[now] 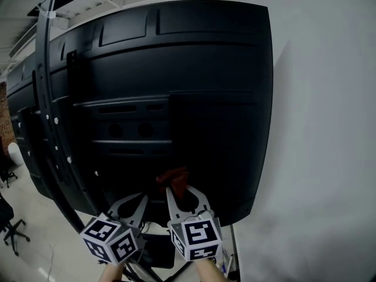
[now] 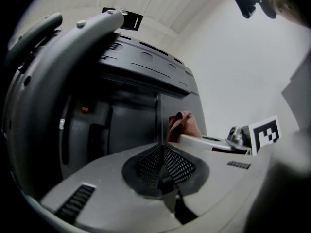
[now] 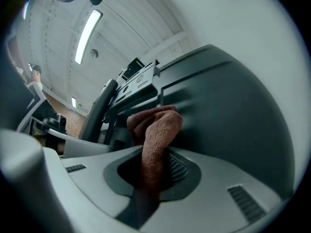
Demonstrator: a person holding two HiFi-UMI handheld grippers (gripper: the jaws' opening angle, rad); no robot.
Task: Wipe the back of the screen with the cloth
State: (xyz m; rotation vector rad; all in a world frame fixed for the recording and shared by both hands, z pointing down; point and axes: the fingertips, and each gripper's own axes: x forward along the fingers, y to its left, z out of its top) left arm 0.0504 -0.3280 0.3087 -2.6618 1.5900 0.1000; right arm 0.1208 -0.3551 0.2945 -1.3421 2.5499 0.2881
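White wall point(image 1: 323, 128) beside screen point(image 1: 176, 98) back; right tongs point(image 1: 176, 188) clamp cloth point(image 1: 173, 177) at its lower part; left tongs point(image 1: 140, 200) closed, empty.

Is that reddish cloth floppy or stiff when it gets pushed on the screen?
Probably floppy: the cloth bunches into soft folds above the right gripper pinching it. It looks fuzzy, so it likely drags rather than slips on the screen. It seems light, since one pinch holds it up.
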